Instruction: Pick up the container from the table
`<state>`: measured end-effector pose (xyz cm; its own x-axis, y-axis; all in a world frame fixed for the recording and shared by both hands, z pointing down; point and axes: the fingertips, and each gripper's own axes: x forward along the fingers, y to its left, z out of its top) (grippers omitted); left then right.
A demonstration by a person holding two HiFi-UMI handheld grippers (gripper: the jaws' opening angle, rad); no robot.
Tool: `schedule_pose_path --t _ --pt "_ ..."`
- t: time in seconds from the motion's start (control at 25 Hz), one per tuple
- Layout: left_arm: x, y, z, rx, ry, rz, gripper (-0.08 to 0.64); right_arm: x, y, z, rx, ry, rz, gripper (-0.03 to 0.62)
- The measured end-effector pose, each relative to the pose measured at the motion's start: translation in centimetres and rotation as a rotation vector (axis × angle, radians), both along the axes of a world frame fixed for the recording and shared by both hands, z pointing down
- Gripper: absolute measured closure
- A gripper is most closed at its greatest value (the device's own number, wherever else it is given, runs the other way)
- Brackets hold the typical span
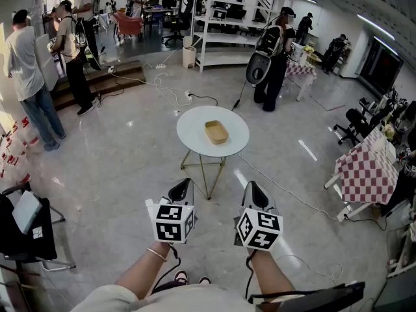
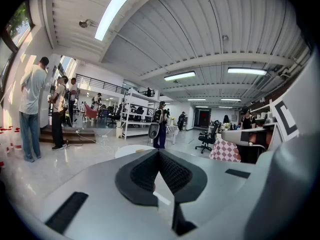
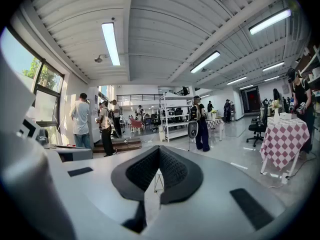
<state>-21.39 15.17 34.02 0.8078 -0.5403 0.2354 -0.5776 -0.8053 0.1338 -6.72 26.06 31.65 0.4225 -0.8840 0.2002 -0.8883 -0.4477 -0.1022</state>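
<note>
Container [image 1: 216, 132] is seen resting mid-top on a round white table [image 1: 195, 122], well ahead of the left gripper [image 1: 181, 188] and right gripper [image 1: 254, 192], both held low with jaws closed on nothing, presumably because no reach is yet begun.

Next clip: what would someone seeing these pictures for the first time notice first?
The round white table in the middle of the head view, with a tan container lying on it, draws the eye first. Next come the left tool and right tool at the bottom of that view, both shut and empty, held apart from the table. A red-checked tablecloth stands out at the right.
</note>
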Motion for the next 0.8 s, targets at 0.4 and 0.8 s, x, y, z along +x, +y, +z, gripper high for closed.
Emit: schedule_pose_path --t 0.4,0.8 --pt "-0.8 -1.5 0.0 -0.015 0.014 -0.001 0.552 -2.0 -2.3 0.1 0.039 -0.07 -0.039 0.571" --pt "-2.0 -3.9 1.1 -0.034 0.001 0.029 0.552 -2.5 -3.0 0.9 0.043 -0.105 0.042 0.571"
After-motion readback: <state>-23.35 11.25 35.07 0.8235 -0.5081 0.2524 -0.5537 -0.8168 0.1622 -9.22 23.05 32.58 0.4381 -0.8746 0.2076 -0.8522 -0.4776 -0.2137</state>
